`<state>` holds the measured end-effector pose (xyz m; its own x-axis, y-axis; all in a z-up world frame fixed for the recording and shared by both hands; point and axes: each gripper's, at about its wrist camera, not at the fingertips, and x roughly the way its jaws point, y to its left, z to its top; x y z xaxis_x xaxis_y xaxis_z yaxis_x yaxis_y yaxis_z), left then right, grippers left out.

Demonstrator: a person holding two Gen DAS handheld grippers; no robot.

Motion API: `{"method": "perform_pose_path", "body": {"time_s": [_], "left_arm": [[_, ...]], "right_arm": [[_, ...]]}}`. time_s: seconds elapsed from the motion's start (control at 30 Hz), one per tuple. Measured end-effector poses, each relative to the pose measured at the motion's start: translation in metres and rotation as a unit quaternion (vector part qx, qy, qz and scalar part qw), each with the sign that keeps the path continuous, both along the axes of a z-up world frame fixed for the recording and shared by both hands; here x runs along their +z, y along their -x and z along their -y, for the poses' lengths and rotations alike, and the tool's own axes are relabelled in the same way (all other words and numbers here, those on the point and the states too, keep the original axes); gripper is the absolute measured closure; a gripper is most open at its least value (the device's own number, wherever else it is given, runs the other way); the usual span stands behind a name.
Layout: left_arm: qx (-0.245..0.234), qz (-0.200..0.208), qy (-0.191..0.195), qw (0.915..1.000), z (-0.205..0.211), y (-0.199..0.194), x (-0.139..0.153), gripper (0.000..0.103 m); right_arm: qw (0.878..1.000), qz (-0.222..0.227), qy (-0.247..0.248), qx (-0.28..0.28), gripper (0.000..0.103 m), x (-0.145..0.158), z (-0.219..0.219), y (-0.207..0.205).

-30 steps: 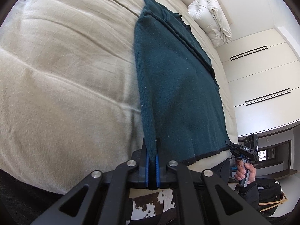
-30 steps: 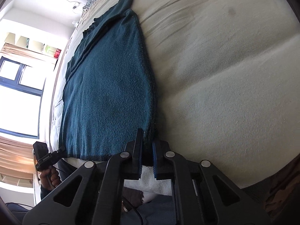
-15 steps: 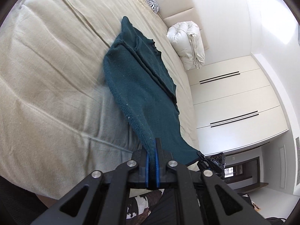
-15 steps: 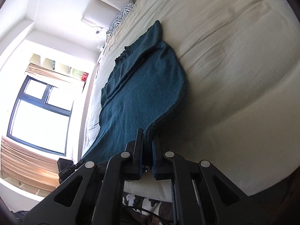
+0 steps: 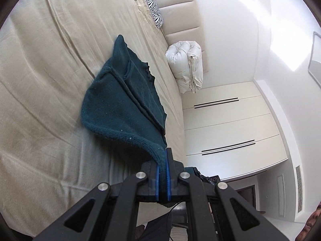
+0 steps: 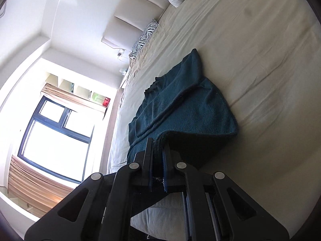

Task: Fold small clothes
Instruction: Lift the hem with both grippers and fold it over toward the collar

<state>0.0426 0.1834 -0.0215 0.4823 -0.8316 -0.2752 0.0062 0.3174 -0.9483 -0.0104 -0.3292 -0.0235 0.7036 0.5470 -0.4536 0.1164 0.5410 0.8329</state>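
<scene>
The dark teal sweater point(image 5: 124, 108) lies partly on the beige bed point(image 5: 44, 64), its far end with the neckline and a folded sleeve flat on the sheet, its near hem lifted off the bed and running straight into both of my grippers. My left gripper point(image 5: 163, 172) is clenched on one corner of the hem, the knit edge pinched between its blue pads. My right gripper point(image 6: 157, 160) is clamped on the other corner, the fabric point(image 6: 180, 108) rising from the sheet and curling over toward me, leaving a dark hollow beneath the raised fold. Beyond the sweater, a zebra-striped pillow point(image 5: 153, 10) sits at the padded headboard point(image 5: 180, 14), and a rolled white duvet point(image 5: 185, 66) rests at the bed's edge near the white wardrobe point(image 5: 230, 128). From the right wrist, a bright window point(image 6: 54, 140) stands past the bed's far side.
</scene>
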Motion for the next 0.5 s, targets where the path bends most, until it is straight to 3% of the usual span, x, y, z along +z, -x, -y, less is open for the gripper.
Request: {"method": "perform_pose_path", "body": {"time_s": [0.5], "left_arm": [[0.049,-0.002,0.056,0.9972,-0.009,-0.103,0.002,0.096]], "right_arm": [[0.997,-0.003,0.006,-0.079,0.097,-0.006,0.031,-0.104]]}}
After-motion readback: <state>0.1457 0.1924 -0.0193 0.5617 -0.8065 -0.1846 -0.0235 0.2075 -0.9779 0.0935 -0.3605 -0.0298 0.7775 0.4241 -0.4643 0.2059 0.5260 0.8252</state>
